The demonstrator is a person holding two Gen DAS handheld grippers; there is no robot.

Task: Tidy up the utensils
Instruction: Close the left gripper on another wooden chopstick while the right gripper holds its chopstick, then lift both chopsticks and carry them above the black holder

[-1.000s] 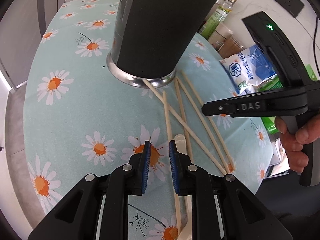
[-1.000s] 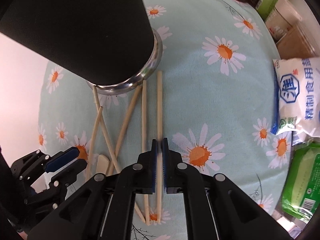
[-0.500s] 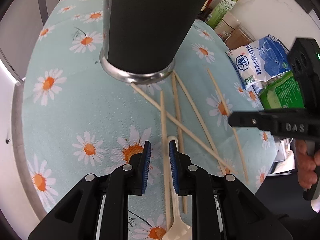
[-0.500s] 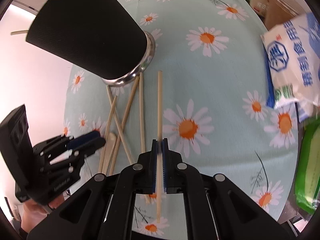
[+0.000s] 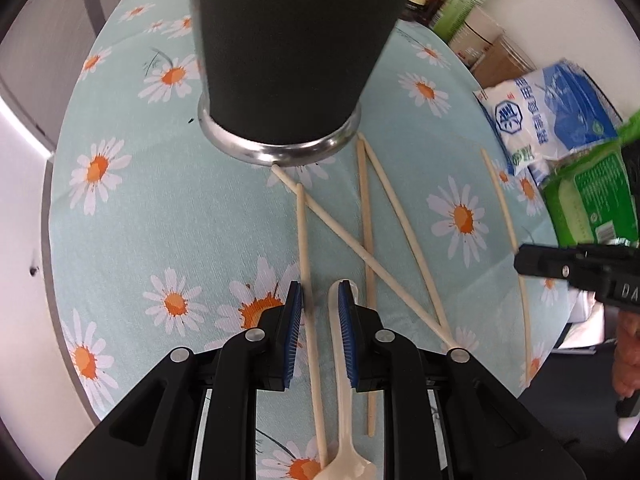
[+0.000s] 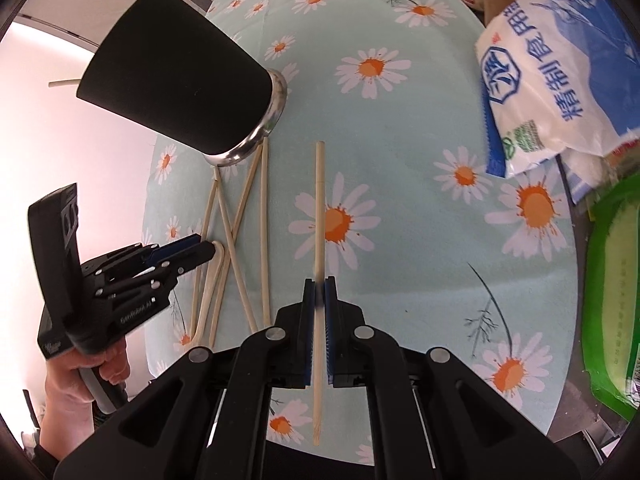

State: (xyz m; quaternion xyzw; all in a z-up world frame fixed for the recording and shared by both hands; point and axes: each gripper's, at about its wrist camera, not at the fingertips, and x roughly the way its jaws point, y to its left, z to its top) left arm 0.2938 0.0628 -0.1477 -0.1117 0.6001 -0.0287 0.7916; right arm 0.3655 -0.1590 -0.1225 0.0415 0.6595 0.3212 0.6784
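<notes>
A tall black cup (image 5: 288, 40) with a metal base ring stands on the daisy tablecloth (image 5: 140, 208). Several pale chopsticks (image 5: 366, 220) lie crossed in front of it, beside a cream spoon (image 5: 342, 380). My left gripper (image 5: 320, 292) hovers low over them, open by a narrow gap. One chopstick and the spoon's handle run under that gap. My right gripper (image 6: 319, 284) is shut on a single chopstick (image 6: 319, 208), held above the cloth to the right of the pile. In the right wrist view, the left gripper (image 6: 204, 246) points at the spoon's handle end (image 6: 218, 246).
A blue and white salt bag (image 6: 560, 60) and a green packet (image 6: 616, 300) lie at the table's right edge. Bottles and jars (image 5: 460, 0) stand behind them. Two sticks (image 6: 60, 82) poke out of the cup (image 6: 176, 84). A hand (image 6: 80, 364) holds the left tool.
My right gripper has carried its chopstick away from the cup and the pile, to the right. My left gripper has shifted over the spoon handle and one chopstick.
</notes>
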